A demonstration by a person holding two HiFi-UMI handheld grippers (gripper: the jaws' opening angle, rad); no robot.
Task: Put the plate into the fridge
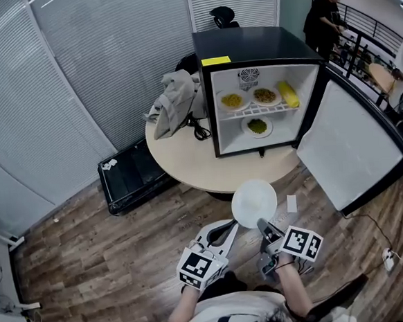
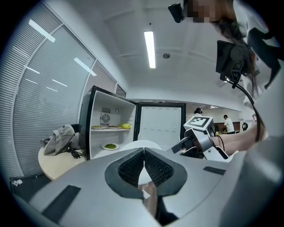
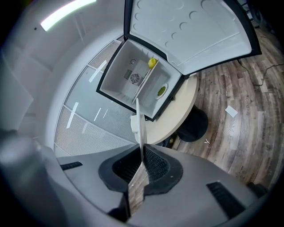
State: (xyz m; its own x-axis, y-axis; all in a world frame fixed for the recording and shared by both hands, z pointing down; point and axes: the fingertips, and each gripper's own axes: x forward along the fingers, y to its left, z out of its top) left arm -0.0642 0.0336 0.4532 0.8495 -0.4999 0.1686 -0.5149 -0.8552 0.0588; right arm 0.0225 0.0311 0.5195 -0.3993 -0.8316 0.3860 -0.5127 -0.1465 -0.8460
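Held low in front of the person, the right gripper [image 1: 263,226] points forward with its jaws clamped on the near rim of the white plate [image 1: 253,201], which hangs level just before the table's [image 1: 188,161] edge, well short of the fridge [image 1: 248,49]. The left gripper [image 1: 231,225] sits just beside it, jaws pressed together on nothing. A yellow label [image 1: 216,61] on the black fridge's top edge is too small to read; the fridge stands with its door [image 1: 349,145] wide open on the round beige table, above a wood-plank floor [image 1: 91,256] and against slatted blinds [image 1: 76,62].
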